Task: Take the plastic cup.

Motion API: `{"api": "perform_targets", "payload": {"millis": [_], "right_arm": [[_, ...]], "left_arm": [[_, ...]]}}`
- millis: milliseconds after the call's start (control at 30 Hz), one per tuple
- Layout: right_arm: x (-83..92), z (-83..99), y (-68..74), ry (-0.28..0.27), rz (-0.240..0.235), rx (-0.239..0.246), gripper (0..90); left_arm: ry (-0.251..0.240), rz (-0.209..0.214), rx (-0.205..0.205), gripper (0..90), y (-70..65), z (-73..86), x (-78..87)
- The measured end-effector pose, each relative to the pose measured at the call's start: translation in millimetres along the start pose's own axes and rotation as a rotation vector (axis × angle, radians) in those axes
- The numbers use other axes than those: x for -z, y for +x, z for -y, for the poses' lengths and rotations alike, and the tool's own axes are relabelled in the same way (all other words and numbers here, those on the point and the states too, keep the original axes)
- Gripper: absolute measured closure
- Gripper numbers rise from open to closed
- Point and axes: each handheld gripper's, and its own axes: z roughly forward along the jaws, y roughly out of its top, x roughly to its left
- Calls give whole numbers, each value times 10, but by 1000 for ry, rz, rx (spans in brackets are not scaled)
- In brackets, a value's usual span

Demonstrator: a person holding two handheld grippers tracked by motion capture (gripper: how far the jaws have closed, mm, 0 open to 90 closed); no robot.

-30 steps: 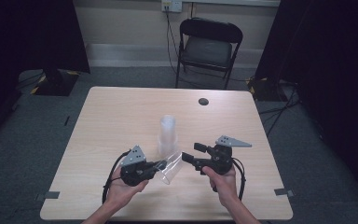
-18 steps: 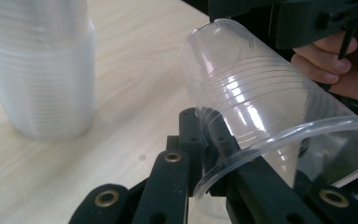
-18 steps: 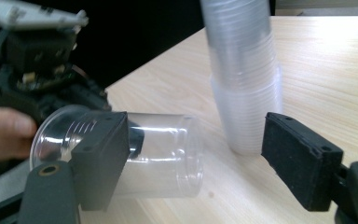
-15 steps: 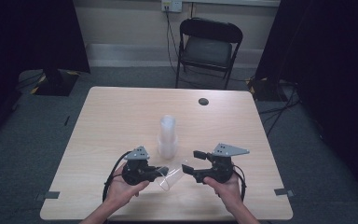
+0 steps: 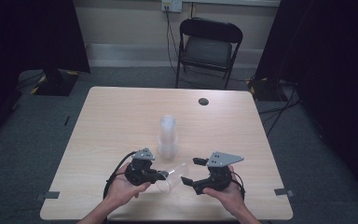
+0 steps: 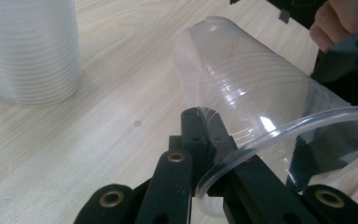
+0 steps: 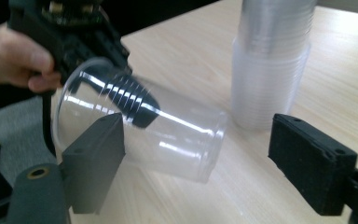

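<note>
The bench (image 5: 121,116) is carrying a stack of cups (image 5: 168,135). Just in front of it, the left gripper (image 5: 161,176) is clenching its jaws on the rim of a clear cup (image 5: 175,176) lying sideways. The right gripper (image 5: 190,171), beside the cup's base, has just been opening its jaws, nothing pressed between them.

A light wood-grain worktop (image 5: 121,121) stood on grey carpet (image 5: 37,135). Behind it a black folding chair (image 5: 208,46) faced the far edge, set before a pale wall (image 5: 121,23) with a light skirting strip. A power outlet (image 5: 171,5) sat high on that wall, cables hanging from it. Dark curtains (image 5: 28,32) hung at both sides. Tape marks (image 5: 51,195) lay on the carpet near the front corners.
</note>
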Motion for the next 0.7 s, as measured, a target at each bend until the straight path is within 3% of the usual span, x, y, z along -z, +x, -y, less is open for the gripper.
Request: {"api": "perform_targets", "payload": {"millis": [33,167,300,400,600,700], "right_arm": [[0,0,0,0,0,0,153],[-61,31,67,59,25,97,151],[-117,36,124,90,33,167,150],[-164,39,151,109,37,203,152],[-249,56,220,156,43,299,148],[-296,62,248,171,57,331,127]], "left_arm": [[10,-5,7,900,3,-4,-4],[20,15,26,900,20,-20,-9],[59,47,63,900,54,-43,-19],[91,45,82,900,83,-43,-33],[121,74,107,900,118,-76,-44],[139,61,101,900,90,-118,-60]]}}
